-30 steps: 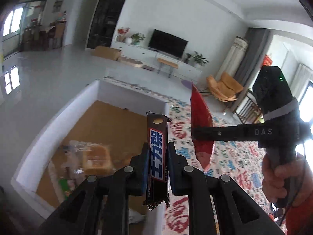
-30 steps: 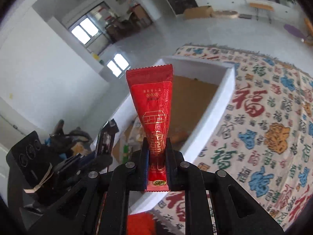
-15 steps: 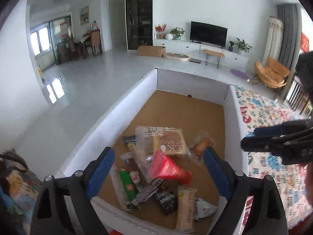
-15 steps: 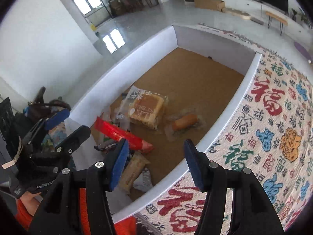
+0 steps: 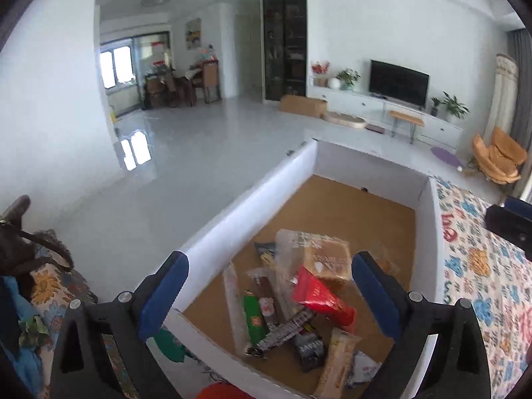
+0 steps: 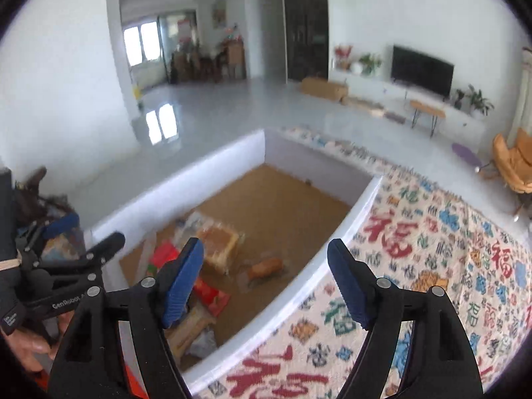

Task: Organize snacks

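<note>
Both grippers hang over the box (image 5: 252,193), each with its jaws spread wide and nothing between them: the left gripper (image 5: 269,296) above the near end, the right gripper (image 6: 266,282) above the box's right wall and the patterned cloth (image 6: 449,239). The snacks sit heaped at the near end of the cardboard floor, the far half bare. The red pack (image 5: 321,294) lies on top of the pile, its long axis running diagonally, wide end up-left toward the bread pack (image 5: 327,257), narrow end down-right. The chocolate bar (image 5: 282,331) lies across the heap, tilted, one end near the green stick (image 5: 254,316). What could go wrong, I'd say: the heap is loose and the wrappers look slick, so anything dropped on it may slide off askew, and a low pass by either gripper could snag a wrapper or nudge the box wall. The two grippers are near each other and could knock together.
</note>
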Demonstrator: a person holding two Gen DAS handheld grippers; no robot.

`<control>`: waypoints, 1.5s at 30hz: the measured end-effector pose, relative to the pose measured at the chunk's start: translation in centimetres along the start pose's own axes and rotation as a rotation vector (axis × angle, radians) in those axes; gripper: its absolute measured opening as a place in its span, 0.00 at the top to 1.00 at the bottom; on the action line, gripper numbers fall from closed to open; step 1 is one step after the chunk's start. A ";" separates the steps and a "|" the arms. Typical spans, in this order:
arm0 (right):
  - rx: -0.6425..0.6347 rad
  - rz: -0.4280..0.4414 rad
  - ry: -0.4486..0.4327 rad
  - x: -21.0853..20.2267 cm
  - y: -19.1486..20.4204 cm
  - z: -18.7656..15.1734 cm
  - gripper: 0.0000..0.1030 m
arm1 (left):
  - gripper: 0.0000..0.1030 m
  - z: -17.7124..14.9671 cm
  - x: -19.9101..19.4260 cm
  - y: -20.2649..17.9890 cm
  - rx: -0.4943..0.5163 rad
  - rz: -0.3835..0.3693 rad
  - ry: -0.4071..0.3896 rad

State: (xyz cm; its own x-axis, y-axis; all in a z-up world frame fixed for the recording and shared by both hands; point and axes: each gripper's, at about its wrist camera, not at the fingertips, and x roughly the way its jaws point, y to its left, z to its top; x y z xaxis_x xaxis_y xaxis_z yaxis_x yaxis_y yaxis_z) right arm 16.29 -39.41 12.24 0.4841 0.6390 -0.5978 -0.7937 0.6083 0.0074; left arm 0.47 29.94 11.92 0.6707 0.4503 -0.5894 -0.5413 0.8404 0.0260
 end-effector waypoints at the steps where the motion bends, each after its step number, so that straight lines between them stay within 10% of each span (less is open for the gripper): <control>1: 0.014 0.033 -0.053 -0.2 -0.1 -0.3 0.16 | 0.05 0.0 -0.1 0.2 -0.002 0.025 -0.010; 45: -0.088 -0.058 0.277 4.4 4.5 -1.7 0.16 | 0.00 -0.3 0.2 1.4 0.024 0.009 0.120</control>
State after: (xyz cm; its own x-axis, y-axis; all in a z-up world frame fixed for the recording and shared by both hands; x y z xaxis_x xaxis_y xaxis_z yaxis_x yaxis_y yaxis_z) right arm 14.22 -34.70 8.27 0.4198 0.4442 -0.7915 -0.8028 0.5886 -0.0955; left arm -0.28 31.08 11.64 0.5996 0.4195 -0.6816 -0.5338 0.8442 0.0500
